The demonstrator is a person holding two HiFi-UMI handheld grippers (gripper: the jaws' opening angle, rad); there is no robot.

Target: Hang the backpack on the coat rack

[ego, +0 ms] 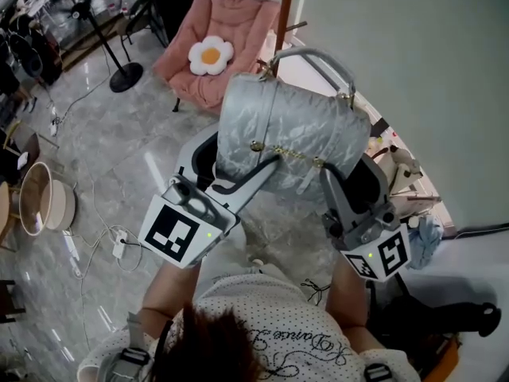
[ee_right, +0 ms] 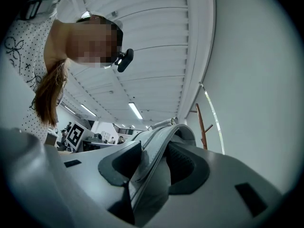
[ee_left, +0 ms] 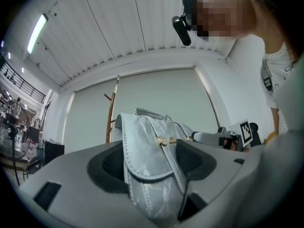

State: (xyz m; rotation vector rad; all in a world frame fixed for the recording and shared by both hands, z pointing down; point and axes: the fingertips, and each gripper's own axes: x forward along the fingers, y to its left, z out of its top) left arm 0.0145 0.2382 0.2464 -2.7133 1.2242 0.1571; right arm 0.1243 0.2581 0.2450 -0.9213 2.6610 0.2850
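Backpack [ego: 290,134] is up in the air between my two tools. The left gripper [ee_left: 152,163] is clamped on its flap side, and the right gripper [ee_right: 153,165] is pinched on a grey edge of it. In the head view the bag covers both sets of tips. The coat rack [ee_left: 110,120] stands beyond the left gripper, apart from the bag, with its foot hidden behind the gripper body.

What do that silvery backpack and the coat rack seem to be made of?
The backpack looks like soft faux leather or coated fabric: silver-grey, with a crinkled sheen and stitched edges. Its chain seems to be gold-toned metal. The coat rack is probably wood: a smooth reddish-brown pole with angled pegs.
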